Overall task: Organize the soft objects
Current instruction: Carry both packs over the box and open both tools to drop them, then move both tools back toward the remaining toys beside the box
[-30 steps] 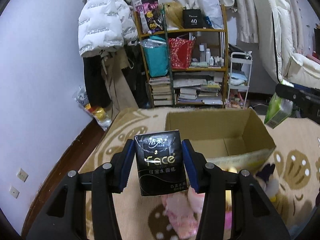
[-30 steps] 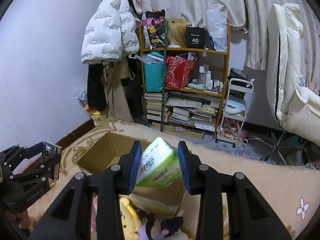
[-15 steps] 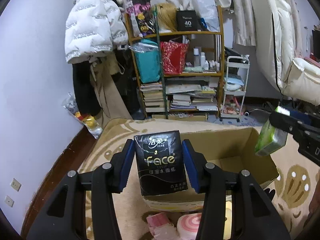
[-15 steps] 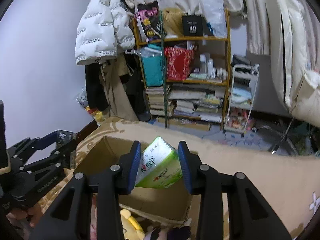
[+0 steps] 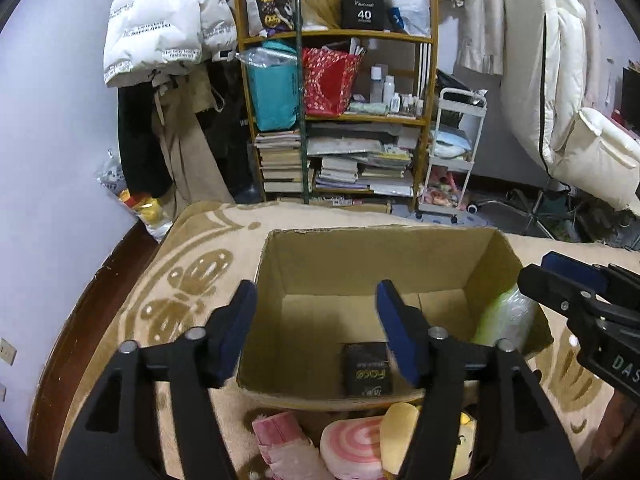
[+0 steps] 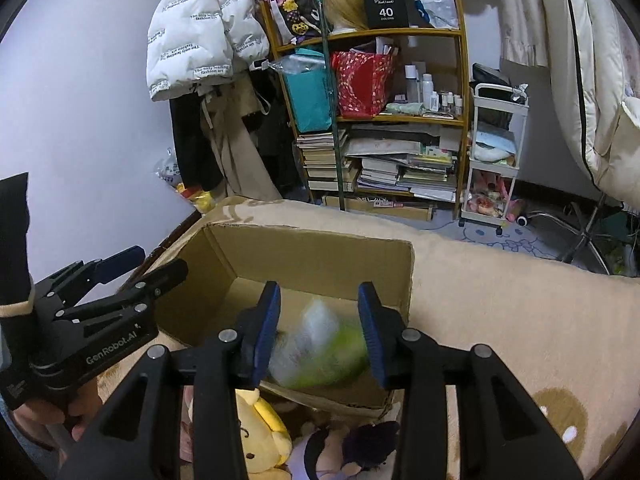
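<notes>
An open cardboard box [image 5: 360, 256] stands on the beige patterned blanket. My left gripper [image 5: 318, 328] is open and empty above the box's near wall. A black tissue pack [image 5: 367, 370] lies on the box floor below it. My right gripper [image 6: 318, 326] is open above the box [image 6: 304, 256]. A green tissue pack [image 6: 320, 348], blurred, is below its fingers inside the box; it also shows in the left wrist view [image 5: 502, 316]. The right gripper's body [image 5: 580, 300] shows at the right of the left wrist view.
Soft toys lie in front of the box: a pink pack [image 5: 280, 436], a pink swirl cushion [image 5: 352, 444], a yellow plush [image 6: 260, 428] and a dark-haired doll [image 6: 344, 452]. A cluttered shelf [image 5: 340, 120], a white cart [image 5: 452, 160] and a white chair [image 5: 568, 120] stand behind.
Both grippers moved over the box and opened. The black tissue pack dropped from the left gripper to the box floor. The green pack left the right gripper and is falling into the box.
</notes>
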